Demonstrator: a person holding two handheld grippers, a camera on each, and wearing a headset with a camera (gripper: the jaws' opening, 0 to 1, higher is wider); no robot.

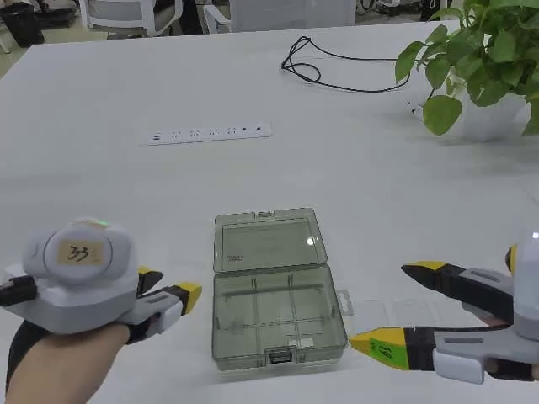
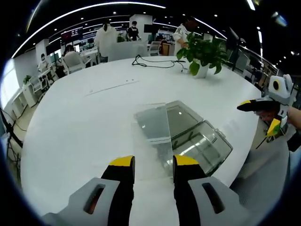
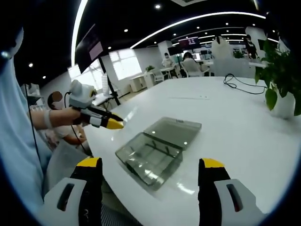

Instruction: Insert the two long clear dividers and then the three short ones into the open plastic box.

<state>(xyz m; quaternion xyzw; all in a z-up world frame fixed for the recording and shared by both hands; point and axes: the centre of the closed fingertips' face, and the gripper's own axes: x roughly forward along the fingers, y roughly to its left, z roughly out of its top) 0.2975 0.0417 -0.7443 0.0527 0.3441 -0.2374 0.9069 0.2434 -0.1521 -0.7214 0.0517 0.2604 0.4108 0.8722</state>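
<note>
Gripping a clear divider [image 2: 151, 134] between their yellow tips, the left tongs [image 2: 154, 162] hang just left of the open plastic box [image 1: 278, 295], the sheet reaching forward from the tips. A pale sticker [image 1: 80, 252] on the round top of these tongs reads "33" in handwriting. The box sits on the white table [image 1: 126, 185], lid folded back flat and latch toward the person. More clear dividers [image 1: 383, 310] lie flat on the table just right of it. The right tongs [image 1: 396, 305] hover beside them, spread wide and empty; a small mark on one yellow tip is too small to read. Farther back lie a white power strip [image 1: 206, 133] and a black cable [image 1: 337, 71] — a potted plant [image 1: 484, 50] stands at the far right.
</note>
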